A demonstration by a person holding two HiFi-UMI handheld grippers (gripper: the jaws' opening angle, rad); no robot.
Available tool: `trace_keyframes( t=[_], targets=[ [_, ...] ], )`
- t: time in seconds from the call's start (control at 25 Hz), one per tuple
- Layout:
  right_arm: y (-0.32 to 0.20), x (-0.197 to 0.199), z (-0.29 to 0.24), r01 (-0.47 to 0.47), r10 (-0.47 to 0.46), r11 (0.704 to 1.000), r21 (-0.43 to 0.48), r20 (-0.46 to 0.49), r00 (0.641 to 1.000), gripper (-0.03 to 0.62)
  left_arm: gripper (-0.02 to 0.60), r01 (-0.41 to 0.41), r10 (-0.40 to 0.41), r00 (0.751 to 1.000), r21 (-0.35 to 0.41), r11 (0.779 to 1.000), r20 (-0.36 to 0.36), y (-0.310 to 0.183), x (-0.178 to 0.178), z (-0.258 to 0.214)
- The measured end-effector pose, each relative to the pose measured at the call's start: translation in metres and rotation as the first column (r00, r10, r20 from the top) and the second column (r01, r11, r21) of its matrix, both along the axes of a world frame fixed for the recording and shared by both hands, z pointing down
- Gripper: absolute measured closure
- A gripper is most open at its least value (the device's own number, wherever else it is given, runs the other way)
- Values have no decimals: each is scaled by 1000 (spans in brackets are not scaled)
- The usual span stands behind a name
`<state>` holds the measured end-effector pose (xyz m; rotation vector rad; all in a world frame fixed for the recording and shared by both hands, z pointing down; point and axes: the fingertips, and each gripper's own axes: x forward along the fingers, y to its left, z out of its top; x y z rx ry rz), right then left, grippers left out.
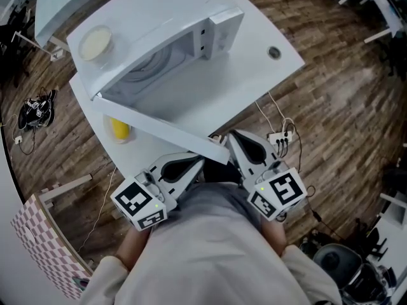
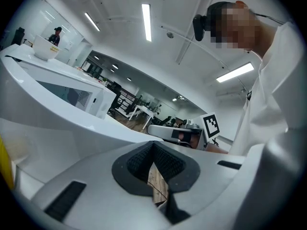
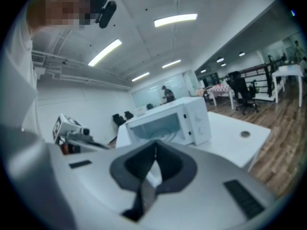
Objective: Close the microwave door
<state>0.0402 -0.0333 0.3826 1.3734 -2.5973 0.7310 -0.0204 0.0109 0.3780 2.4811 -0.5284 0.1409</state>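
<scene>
The white microwave [image 1: 172, 37] stands on a white table [image 1: 254, 75], and its door [image 1: 159, 127] is swung wide open toward me. The door's free end lies just in front of both grippers. My left gripper [image 1: 201, 162] is shut and empty, with its tip just below the door's end. My right gripper [image 1: 231, 135] is also shut and empty, right of that end. In the left gripper view [image 2: 153, 145] the door's edge [image 2: 62, 111] curves past on the left. The right gripper view [image 3: 154, 146] looks at the open cavity of the microwave [image 3: 168, 121].
A pale bowl [image 1: 95, 43] sits on top of the microwave. A yellow object [image 1: 119, 129] stands on the table under the open door. A power strip with cables [image 1: 283, 135] hangs at the table's near edge. A checkered box [image 1: 44, 246] stands on the wooden floor at left.
</scene>
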Motion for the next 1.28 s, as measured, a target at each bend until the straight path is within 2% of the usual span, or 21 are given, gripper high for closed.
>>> trace_keyframes(
  t=[0.32,0.8,1.28],
  targets=[
    [-21,6,-1,27,-26,1000,10,-10,1000,571,566,14,-14,1000,-2,1000,-2,-16,9,-2],
    [-46,7,-1,115,-115,993,14,3,993,571,566,97,-97,995,-6,995,-20,-40,11,-3],
    [-61,7,-2,187,-188,982,27,31,982,571,566,164,-164,986,-3,986,-10,-54,15,-2]
  ],
)
